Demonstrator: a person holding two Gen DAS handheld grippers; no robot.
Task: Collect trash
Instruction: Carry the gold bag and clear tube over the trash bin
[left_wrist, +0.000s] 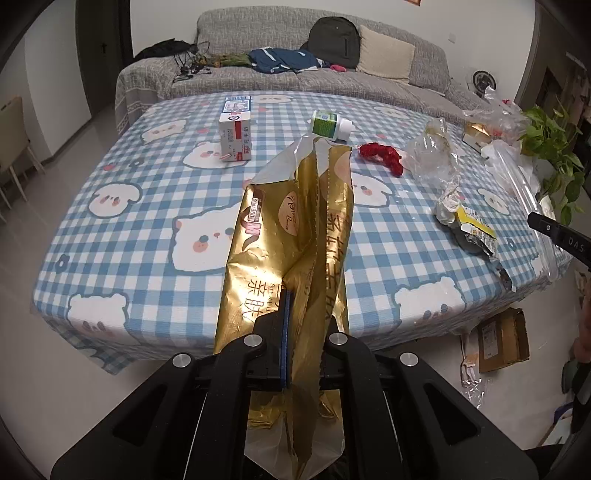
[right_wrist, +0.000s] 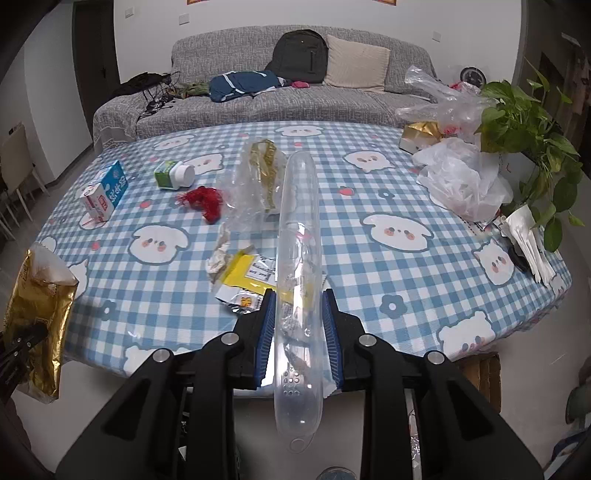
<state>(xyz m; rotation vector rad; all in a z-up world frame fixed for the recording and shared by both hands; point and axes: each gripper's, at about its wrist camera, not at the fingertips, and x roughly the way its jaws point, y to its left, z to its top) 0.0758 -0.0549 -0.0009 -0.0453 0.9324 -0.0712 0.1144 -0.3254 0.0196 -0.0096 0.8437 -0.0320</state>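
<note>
My left gripper (left_wrist: 306, 325) is shut on a tall gold foil bag (left_wrist: 291, 221), which it holds upright above the near edge of the blue checked table (left_wrist: 129, 229). In the right wrist view that gold bag (right_wrist: 37, 306) hangs at the far left. My right gripper (right_wrist: 299, 299) is shut on a long clear plastic tube (right_wrist: 299, 206), which points out over the table. On the cloth lie a milk carton (right_wrist: 105, 194), a green and white bottle (right_wrist: 173, 175), a red tangle (right_wrist: 203, 201), a clear wrapper (right_wrist: 251, 184) and a yellow packet (right_wrist: 247, 277).
A white plastic bag (right_wrist: 461, 181), a potted plant (right_wrist: 524, 125) and white paper (right_wrist: 528, 236) crowd the table's right side. A grey sofa (right_wrist: 295, 99) stands behind the table. A cardboard box (left_wrist: 502, 339) sits on the floor at the right. A chair (left_wrist: 11, 140) is at the left.
</note>
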